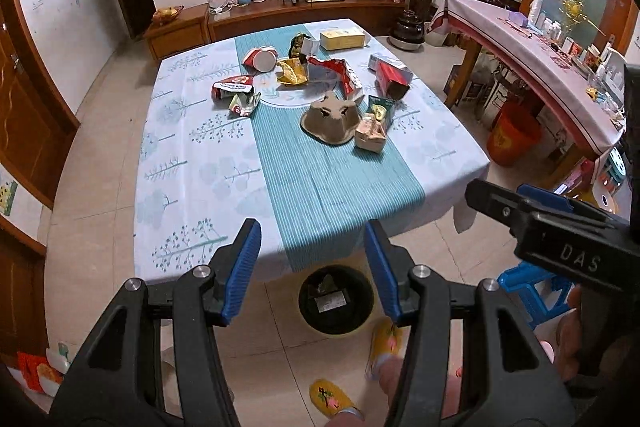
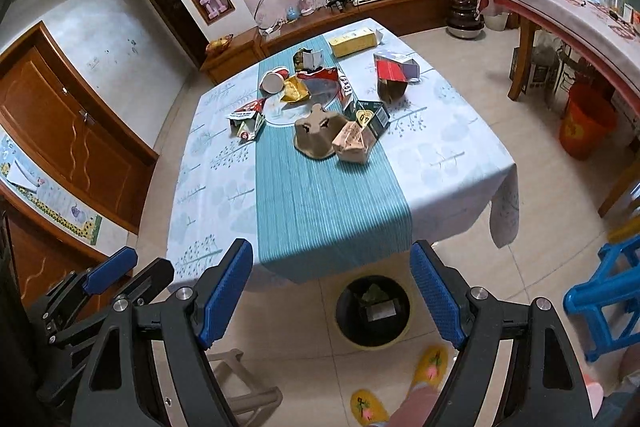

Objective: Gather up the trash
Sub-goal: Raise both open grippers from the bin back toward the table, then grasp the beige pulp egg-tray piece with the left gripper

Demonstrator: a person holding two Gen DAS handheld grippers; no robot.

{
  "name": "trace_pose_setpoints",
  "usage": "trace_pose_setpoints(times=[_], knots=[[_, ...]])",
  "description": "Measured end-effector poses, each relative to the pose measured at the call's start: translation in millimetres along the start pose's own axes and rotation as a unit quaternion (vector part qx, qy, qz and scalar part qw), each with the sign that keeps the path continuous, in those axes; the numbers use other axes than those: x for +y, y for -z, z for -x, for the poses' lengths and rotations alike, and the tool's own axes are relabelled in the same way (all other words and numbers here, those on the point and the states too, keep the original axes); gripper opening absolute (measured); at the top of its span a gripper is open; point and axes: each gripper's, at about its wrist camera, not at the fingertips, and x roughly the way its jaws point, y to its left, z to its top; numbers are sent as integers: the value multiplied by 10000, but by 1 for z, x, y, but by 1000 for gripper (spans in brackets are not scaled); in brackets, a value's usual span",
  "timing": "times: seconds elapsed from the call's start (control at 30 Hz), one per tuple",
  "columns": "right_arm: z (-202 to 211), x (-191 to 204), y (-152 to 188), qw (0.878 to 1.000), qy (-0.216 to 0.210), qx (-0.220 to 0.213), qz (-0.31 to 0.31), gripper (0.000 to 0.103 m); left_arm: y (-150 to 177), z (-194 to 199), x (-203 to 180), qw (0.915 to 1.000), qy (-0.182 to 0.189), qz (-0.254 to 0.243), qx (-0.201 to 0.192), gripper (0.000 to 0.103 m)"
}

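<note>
Both grippers held back from the table, jaws apart and empty: left gripper (image 1: 312, 267) low centre of the left view, right gripper (image 2: 332, 291) low centre of the right view. Trash sits in a loose cluster at frame centre, on the far half of the square table with pale tree-print cloth (image 1: 188, 155) and its teal striped fabric runner (image 1: 320, 187), well apart from both grippers. Round black bin with some scraps already inside (image 1: 336, 301) stands on the floor at the near table edge, bottom centre. Risks, as a judgement: the brown moulded-pulp egg-tray piece (image 1: 330, 123) is domed and wide, so jaws may slip off or crush it; the small pinkish cardboard carton (image 1: 370, 135) touches it and could get dragged along; the crumpled yellow foil wrapper (image 1: 294, 73) and the torn red-and-white snack bag (image 1: 340, 73) are thin and slick and may tear or pull out of the pads; the red-and-white paper cup lying on its side (image 1: 262, 59) could roll off; pinching low may snag the runner and shift everything. The long reach over the near table half makes drops short of the bin likely. Yellow rectangular cardboard box (image 1: 343, 39) at the far edge looks rigid, easiest grip
</note>
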Motion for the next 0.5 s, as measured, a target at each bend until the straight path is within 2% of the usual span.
trace_pose_setpoints(times=[0.27,0.37,0.5], knots=[[-77,-25,-63,9994,-142,316,-92,82,-51,-79,0,9989,-252,212,331,50],[-118,-37,-90,9982,-209,566,-77,82,-81,-124,-5,9974,-418,268,518,50],[-171,-55,-129,9953,-303,915,-54,82,-117,-183,-10,9949,-442,319,852,50]])
